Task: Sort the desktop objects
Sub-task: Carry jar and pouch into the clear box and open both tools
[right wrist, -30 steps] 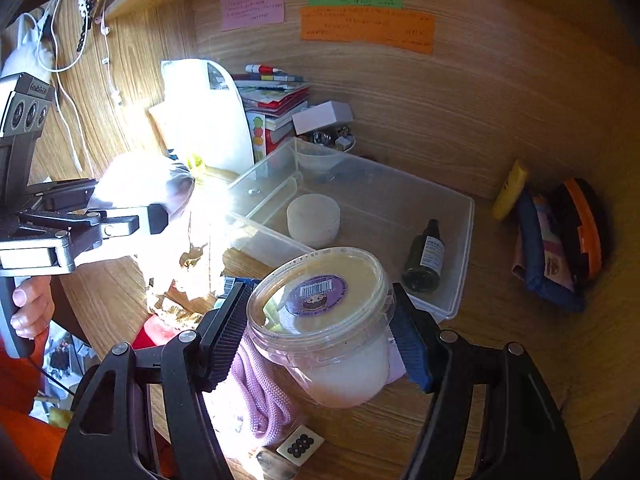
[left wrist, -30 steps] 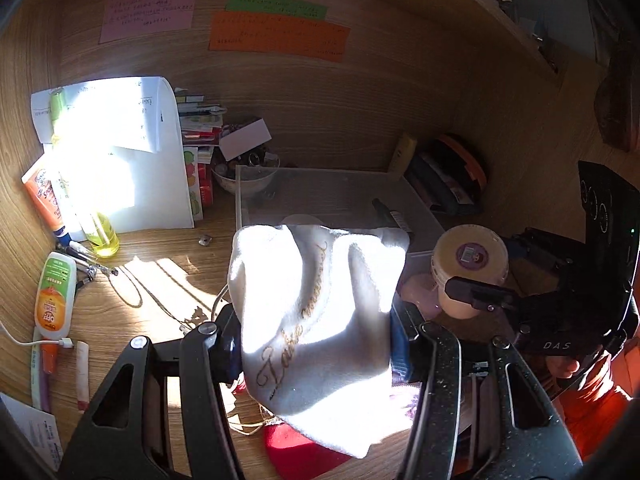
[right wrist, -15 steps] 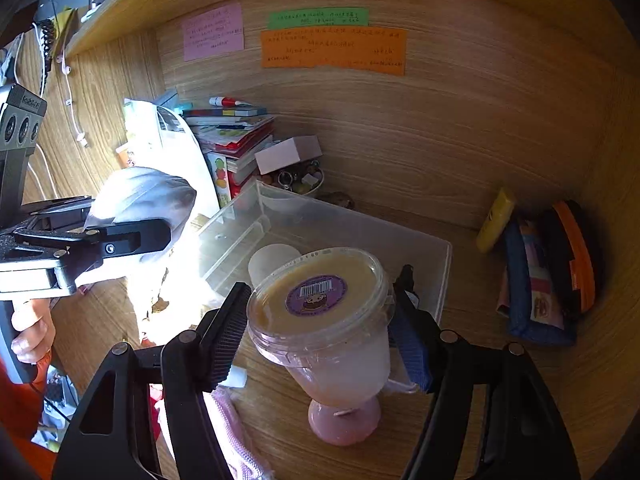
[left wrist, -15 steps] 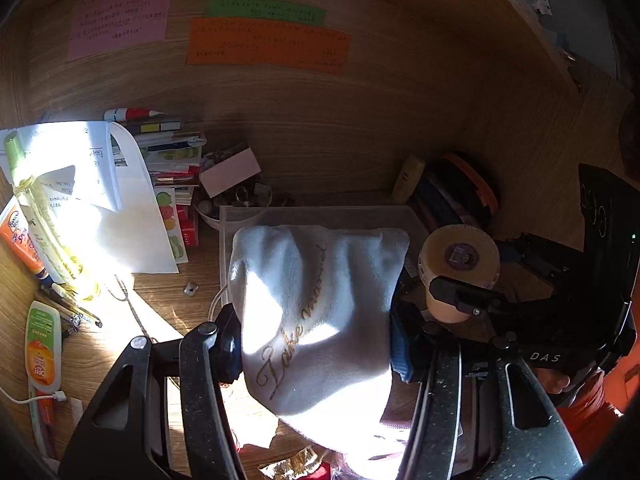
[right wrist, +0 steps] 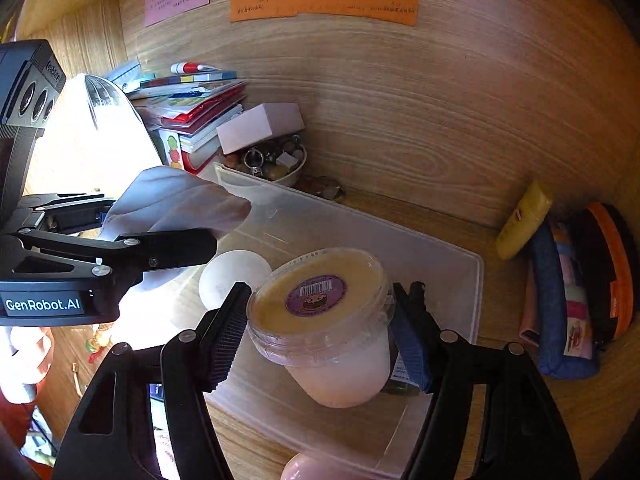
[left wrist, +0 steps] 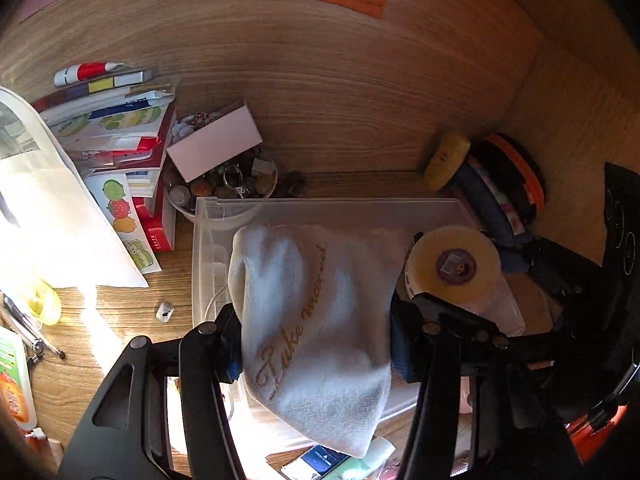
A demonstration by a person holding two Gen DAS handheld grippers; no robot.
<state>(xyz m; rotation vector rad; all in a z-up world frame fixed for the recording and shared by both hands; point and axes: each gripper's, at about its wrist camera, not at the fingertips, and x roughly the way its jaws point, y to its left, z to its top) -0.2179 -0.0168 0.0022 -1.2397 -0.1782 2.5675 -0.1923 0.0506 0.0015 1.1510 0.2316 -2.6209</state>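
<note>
Carrying two items over the bin [right wrist: 460, 280] at once: my left gripper [left wrist: 316, 344] is clamped on a white towel [left wrist: 316, 320], my right gripper [right wrist: 320, 336] is clamped on a lidded tub [right wrist: 320, 320]. Both loads hang above the bin's open top, neither set down.

Progress, my read: partly done. Already in the bin: a round white lid or jar [right wrist: 236, 276] at left, and a dark bottle mostly hidden behind the tub. Left to do: drop towel and tub, then the loose stuff. Tubes and pens lie on the desk at far left in the left view, small packets at the near edge.

Room: towel sits over the bin's left half, tub over the right half, the two grippers just beside each other, so tight between them. Bin's far wall is close to a bowl of trinkets [left wrist: 224, 184] and a stack of books [right wrist: 188, 108]. Pouches [right wrist: 576, 292] stand right of the bin, near its right wall. Bin floor looks open in the middle and far right. Back wall of the desk nook limits any push further in.
</note>
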